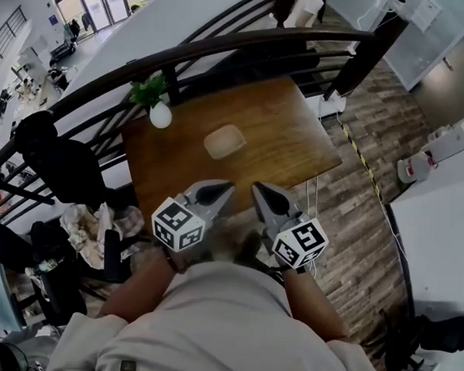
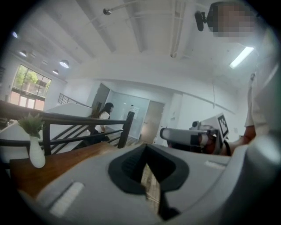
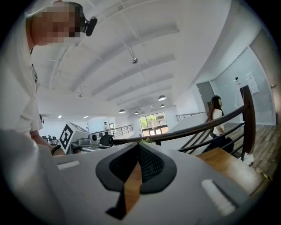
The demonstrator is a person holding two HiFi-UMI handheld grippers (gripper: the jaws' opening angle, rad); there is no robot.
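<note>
The vase (image 1: 160,115) at the table's (image 1: 285,133) far-left corner looks tippy and breakable, and it stands well apart from the rest. The left gripper (image 1: 216,192) hangs at the near edge, jaws clenched on nothing. The dish (image 1: 224,141) lies mid-table with nothing in the way. It looks light, thin and slippery, and is best pinched at its rim. The right gripper (image 1: 262,193) is likewise clenched and empty.

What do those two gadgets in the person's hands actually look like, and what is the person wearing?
The left gripper and the right gripper are smooth grey wedge-shaped shells, each narrowing to black ribbed pads at the tip. Each carries a white cube printed with black square markers. No cables show. The person wears a pale short-sleeved shirt.
</note>
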